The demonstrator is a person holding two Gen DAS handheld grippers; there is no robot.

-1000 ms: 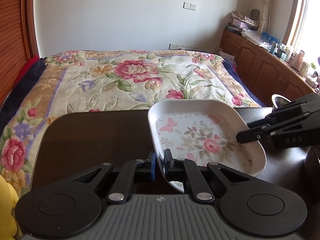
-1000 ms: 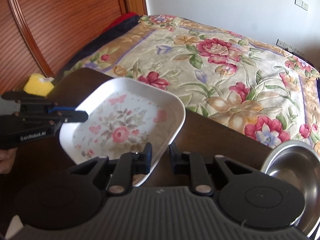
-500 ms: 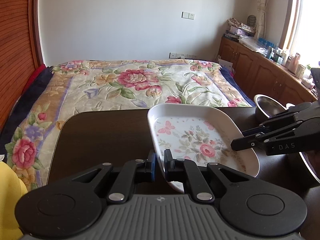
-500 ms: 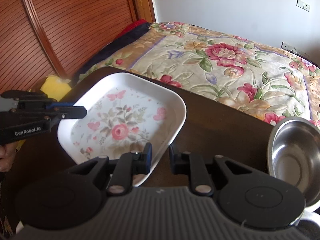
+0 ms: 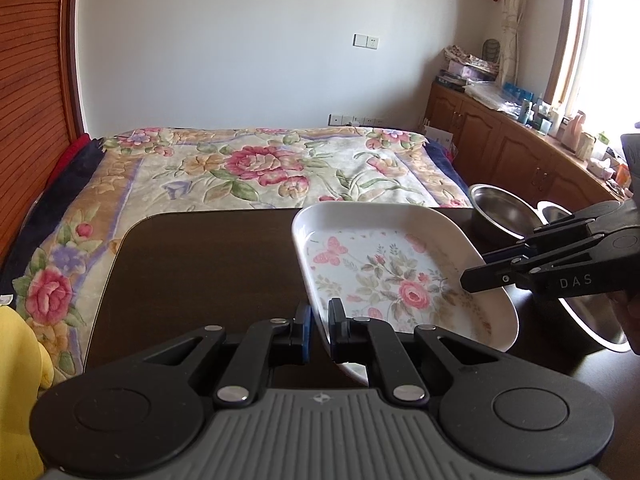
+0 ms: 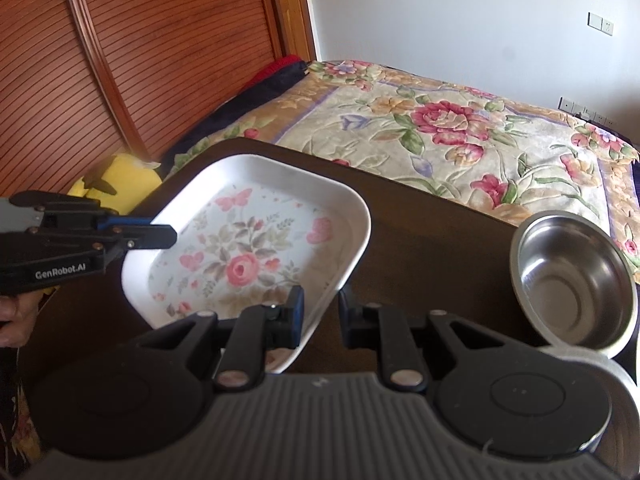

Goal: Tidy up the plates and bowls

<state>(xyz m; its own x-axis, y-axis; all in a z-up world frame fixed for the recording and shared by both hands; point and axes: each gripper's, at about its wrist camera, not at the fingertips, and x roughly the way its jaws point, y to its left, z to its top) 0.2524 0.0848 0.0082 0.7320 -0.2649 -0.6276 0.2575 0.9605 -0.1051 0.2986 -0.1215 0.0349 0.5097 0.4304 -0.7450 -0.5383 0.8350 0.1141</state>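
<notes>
A white square plate (image 5: pixel 392 276) with a pink rose and butterfly print hangs slightly tilted over the dark table (image 5: pixel 200 264). My left gripper (image 5: pixel 319 328) is shut on the plate's near-left rim. My right gripper (image 6: pixel 322 312) is shut on the opposite rim of the plate (image 6: pixel 248 248); in the left wrist view it (image 5: pixel 474 270) reaches in from the right. A steel bowl (image 6: pixel 572 276) stands upright on the table to the right of the plate. The same bowl (image 5: pixel 504 208) shows beyond the plate, with another steel rim (image 5: pixel 592 320) nearer on the right.
A bed with a floral blanket (image 5: pixel 260 168) lies just past the table's far edge. Wooden cabinets (image 5: pixel 500 148) with clutter on top line the right wall. A yellow soft toy (image 6: pixel 120 180) sits off the table's left corner. A hand (image 6: pixel 16 316) holds the left gripper.
Both grippers have moved together with the plate held between them, back and up from the bed side. The steel bowls have come further into view on the right.
</notes>
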